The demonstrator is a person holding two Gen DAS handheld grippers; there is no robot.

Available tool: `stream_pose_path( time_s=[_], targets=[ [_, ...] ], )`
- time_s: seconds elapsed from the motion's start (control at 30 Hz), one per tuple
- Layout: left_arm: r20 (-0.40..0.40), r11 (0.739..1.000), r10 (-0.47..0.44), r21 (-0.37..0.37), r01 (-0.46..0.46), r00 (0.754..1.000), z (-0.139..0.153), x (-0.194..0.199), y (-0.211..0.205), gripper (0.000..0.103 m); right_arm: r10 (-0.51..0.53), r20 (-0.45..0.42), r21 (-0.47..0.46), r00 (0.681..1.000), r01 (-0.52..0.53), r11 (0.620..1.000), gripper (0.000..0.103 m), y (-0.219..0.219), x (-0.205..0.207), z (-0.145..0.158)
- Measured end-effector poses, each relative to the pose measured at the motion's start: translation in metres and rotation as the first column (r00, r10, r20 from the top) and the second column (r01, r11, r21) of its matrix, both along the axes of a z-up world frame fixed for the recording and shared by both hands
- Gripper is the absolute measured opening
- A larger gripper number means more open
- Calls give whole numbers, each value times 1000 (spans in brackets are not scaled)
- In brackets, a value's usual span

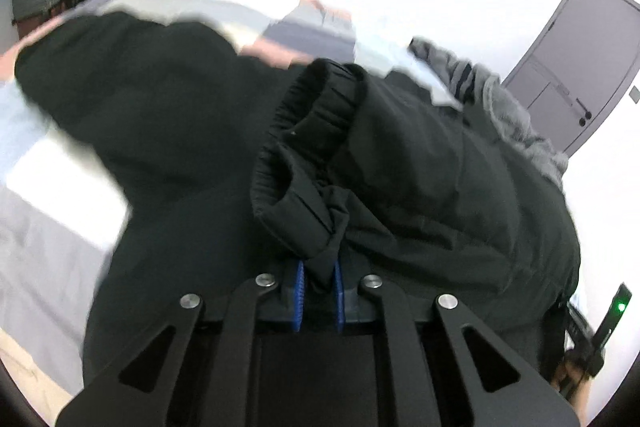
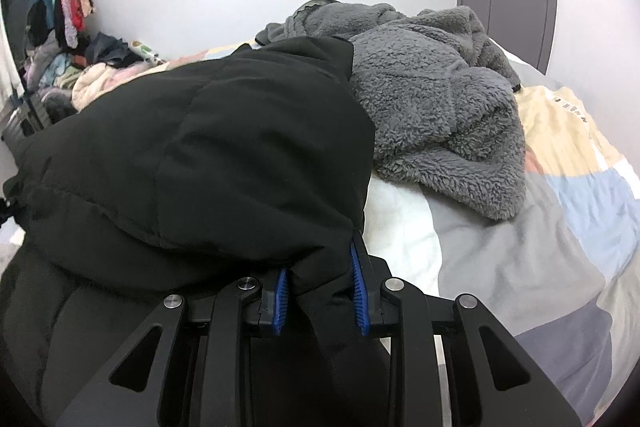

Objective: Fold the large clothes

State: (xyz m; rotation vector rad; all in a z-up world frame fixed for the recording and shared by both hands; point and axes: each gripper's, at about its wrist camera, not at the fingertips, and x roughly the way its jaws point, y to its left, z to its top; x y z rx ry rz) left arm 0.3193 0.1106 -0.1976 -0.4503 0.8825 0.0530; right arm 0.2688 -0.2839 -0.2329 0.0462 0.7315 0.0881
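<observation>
Black padded jacket (image 1: 420, 163) was the garment in hand, bunched up over the bed (image 2: 540, 255) and filling the space straight ahead of both claws. The left claw (image 1: 319, 297) had its blue pads (image 1: 299, 295) pinched on a fold just below the elastic cuff (image 1: 320, 107), which stood up directly ahead of it. The right claw (image 2: 320, 301) held a thicker wad of the jacket's edge between its pads (image 2: 360, 301), the jaws wider apart but pressed against cloth on both sides. Ahead and to the right of that claw a grey fleece (image 2: 432, 99) lay heaped on the bed, touching the jacket's far edge.

The risks looked plain. Slick quilted fabric could slide out of the left claw's narrow pinch if the pull grew sharp. The fleece sat close enough to be dragged or trapped under the fold. The left view was blurred, so how the jacket lay there could not be judged.
</observation>
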Motion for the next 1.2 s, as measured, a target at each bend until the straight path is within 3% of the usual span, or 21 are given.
stream_pose_path(
  time_s=[0.13,0.37,0.47,0.57,0.7,0.83,0.97,1.2],
  targets=[
    [-35,1000,-10,-8,10,999,-22,2,-3,12,6,-12,-26,1000,-6,1000,23,6,3,-5],
    [20,999,-28,21,27,999,-7,-14,-10,13,0,-22,-36,1000,-1,999,25,5,-2,0],
    [33,999,-48,16,48,998,4,-30,-11,17,10,-44,-61,999,-13,998,25,6,-9,5],
    [46,998,-61,9,60,997,16,-47,-10,29,21,-60,-46,998,-24,999,25,2,-22,13],
    [86,997,-78,20,77,993,39,-72,-10,38,34,-68,15,997,-33,999,41,-3,-43,27],
    [135,996,-77,49,70,988,65,-101,-5,48,83,-48,28,995,-82,996,41,3,-67,44],
    [158,997,-68,52,60,985,78,-134,-6,51,128,14,-4,992,-128,992,41,14,-98,62],
    [178,993,-80,96,63,981,76,-180,-14,51,169,111,31,979,-174,984,41,32,-153,91]
  ],
)
